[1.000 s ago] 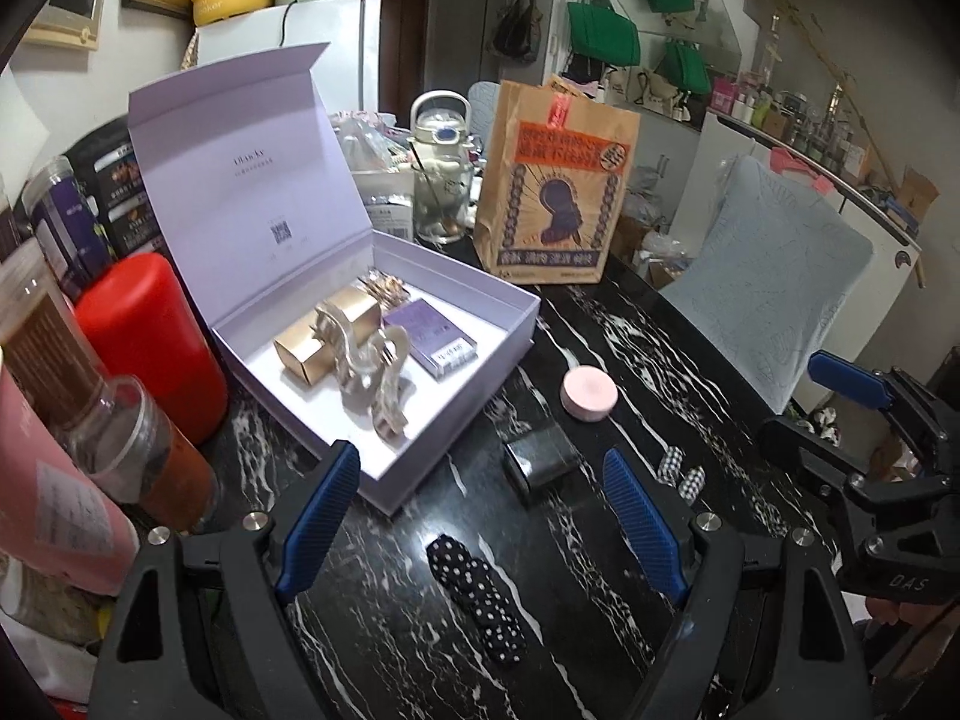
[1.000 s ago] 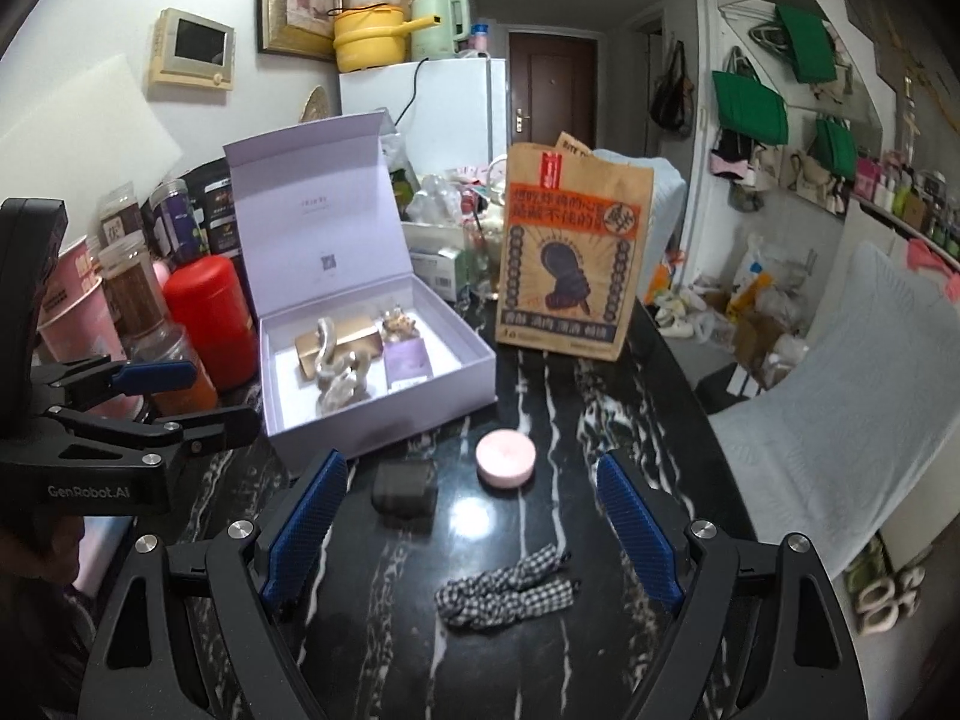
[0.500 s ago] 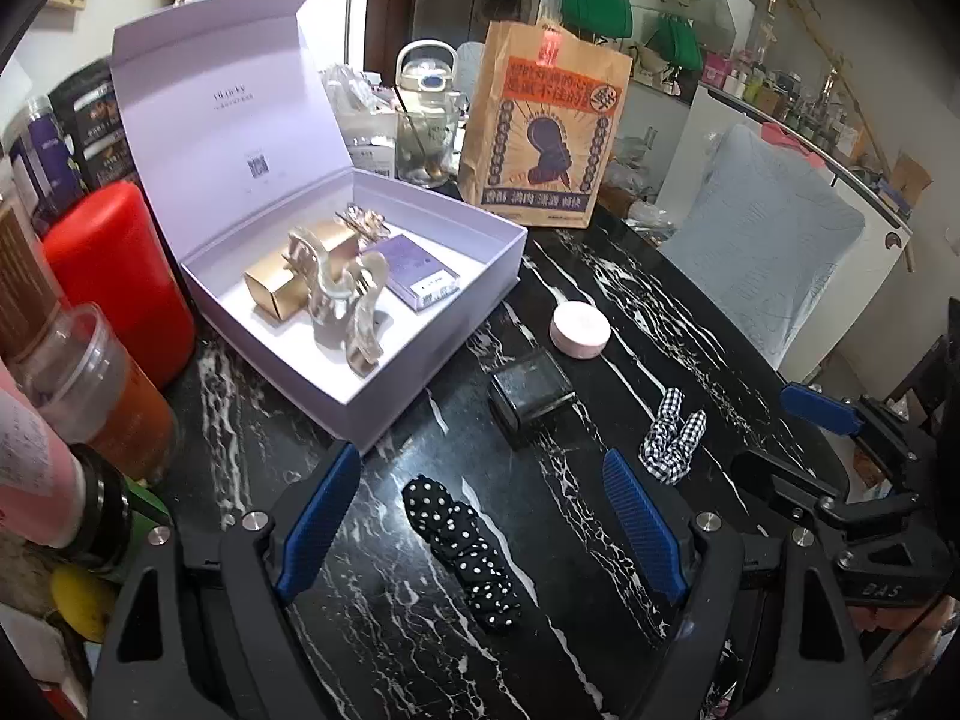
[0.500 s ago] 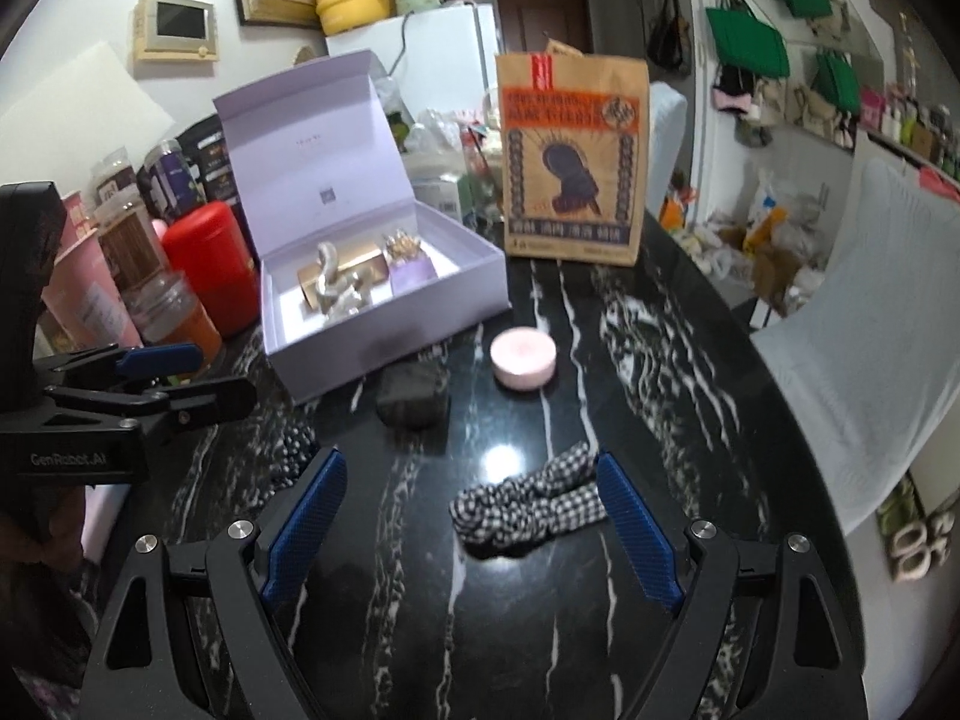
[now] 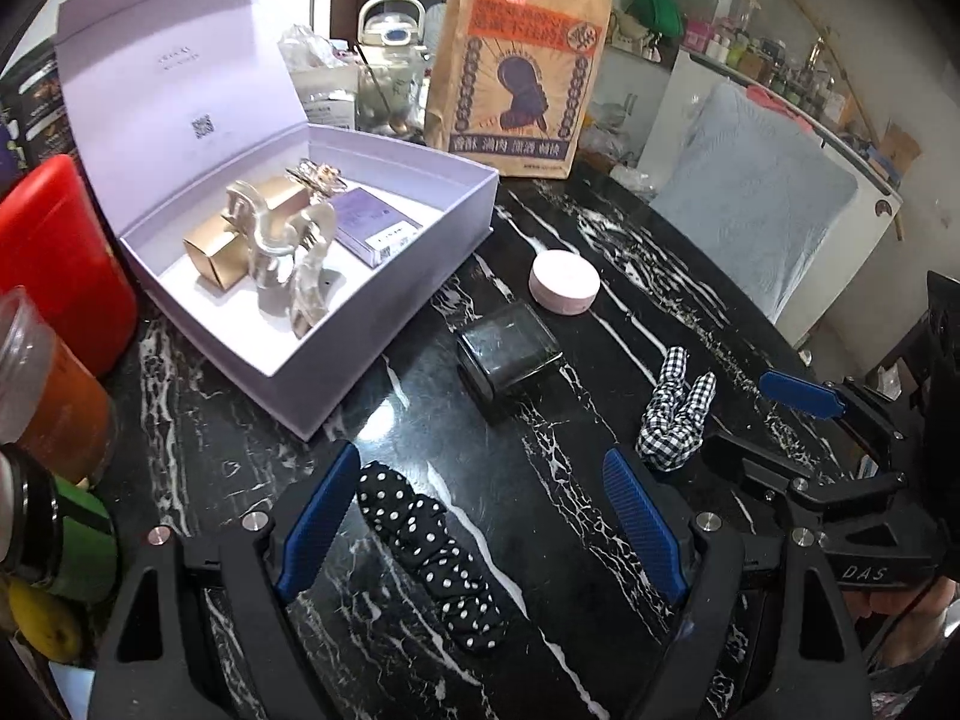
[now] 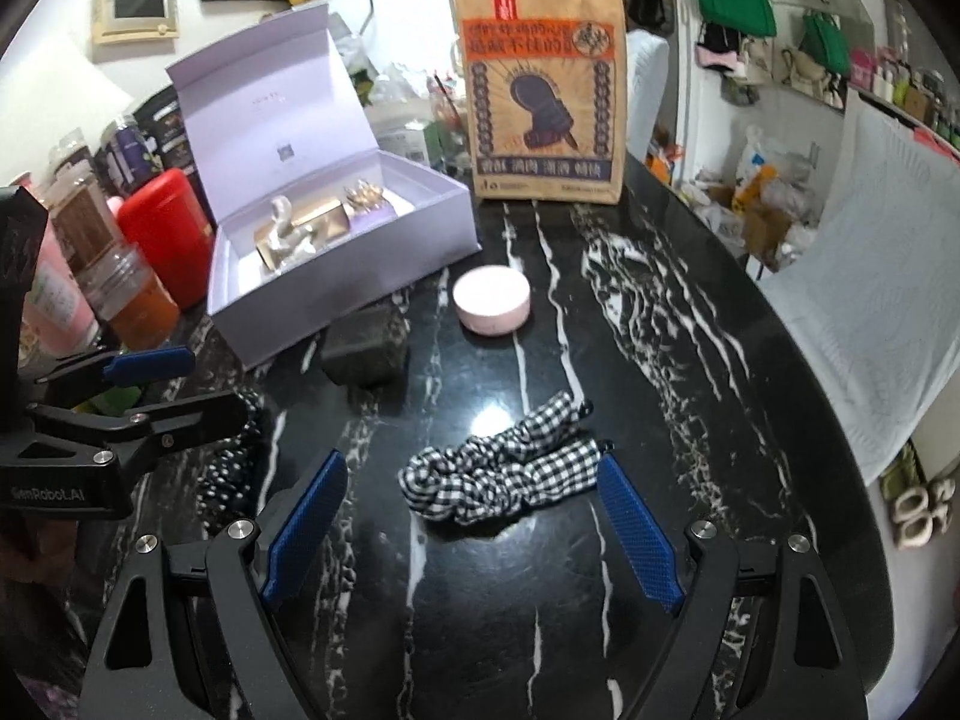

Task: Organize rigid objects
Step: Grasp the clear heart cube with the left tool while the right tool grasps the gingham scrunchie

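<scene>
On the black marble table with white veins I counted, from left to right: one red canister, one open lilac box, one dark square case, one pink round tin, and behind them one brown paper bag standing upright. There were two hair ties of cloth: one black with white dots, long and soft, and one in black-and-white check, crumpled.

The lilac box was of stiff card with its lid standing up. Inside it lay one golden carton, one pearly claw clip with curved shiny arms, one small gold ornament and one purple flat carton. The dark case looked glossy and hard, the pink tin smooth and low.

My left tongs stood wide apart and held nothing. The dotted tie lay on the table between its blue ribbed fingers, closer to the left finger. The dark case was beyond them, just beside the corner of the box.

My right tongs were also wide apart and empty. The checked tie lay between its fingers near the tips, one end beside the right finger; whether it touched I could not tell. The pink tin lay farther ahead.
</scene>
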### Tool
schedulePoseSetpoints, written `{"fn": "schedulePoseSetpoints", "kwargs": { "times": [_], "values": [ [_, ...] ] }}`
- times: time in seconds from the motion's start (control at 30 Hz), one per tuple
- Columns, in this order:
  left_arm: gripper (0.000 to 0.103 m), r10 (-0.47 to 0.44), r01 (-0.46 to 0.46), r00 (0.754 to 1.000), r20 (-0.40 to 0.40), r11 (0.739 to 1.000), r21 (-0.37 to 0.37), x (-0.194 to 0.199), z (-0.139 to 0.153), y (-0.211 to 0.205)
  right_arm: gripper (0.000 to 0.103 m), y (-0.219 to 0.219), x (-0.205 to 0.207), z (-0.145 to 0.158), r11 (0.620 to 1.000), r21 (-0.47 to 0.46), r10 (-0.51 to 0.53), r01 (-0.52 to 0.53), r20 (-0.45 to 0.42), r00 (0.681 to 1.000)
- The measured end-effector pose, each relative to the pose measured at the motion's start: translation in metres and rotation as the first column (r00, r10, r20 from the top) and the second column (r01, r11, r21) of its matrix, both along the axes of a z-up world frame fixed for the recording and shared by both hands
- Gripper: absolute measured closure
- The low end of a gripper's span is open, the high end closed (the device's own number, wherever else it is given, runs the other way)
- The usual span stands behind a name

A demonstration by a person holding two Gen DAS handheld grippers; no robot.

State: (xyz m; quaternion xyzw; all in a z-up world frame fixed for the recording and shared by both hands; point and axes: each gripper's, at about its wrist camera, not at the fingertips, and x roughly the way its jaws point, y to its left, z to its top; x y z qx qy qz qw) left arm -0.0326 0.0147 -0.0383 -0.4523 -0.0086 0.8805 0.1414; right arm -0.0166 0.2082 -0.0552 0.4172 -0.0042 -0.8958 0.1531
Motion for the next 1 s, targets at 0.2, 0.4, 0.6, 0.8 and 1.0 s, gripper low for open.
{"fn": "schedulePoseSetpoints", "kwargs": {
  "times": [0.2,0.4,0.6,0.8,1.0],
  "values": [
    [0.020,-0.024,0.024,1.000,0.017,1.000,0.009,-0.014,-0.010,0.005,0.017,0.005,-0.009,-0.015,1.000,-0.028,-0.010,0.012,0.078,0.997],
    [0.020,-0.044,0.044,0.999,0.023,0.999,-0.001,-0.030,-0.015,0.011,0.017,0.011,-0.019,-0.024,0.997,-0.069,-0.036,0.045,0.125,0.991],
    [0.020,-0.076,0.077,0.997,0.014,0.997,-0.025,-0.045,-0.018,0.019,0.017,0.011,-0.034,-0.031,0.991,-0.108,-0.062,0.081,0.168,0.984],
    [0.020,-0.091,0.092,0.995,0.029,0.995,-0.033,-0.060,-0.025,0.024,0.021,0.006,-0.044,-0.033,0.992,-0.074,-0.093,0.106,0.157,0.983],
    [0.020,-0.106,0.106,0.993,0.061,0.994,0.006,-0.068,-0.032,0.026,0.043,0.008,-0.046,-0.036,0.993,-0.018,-0.111,0.115,0.140,0.984]
  ]
}}
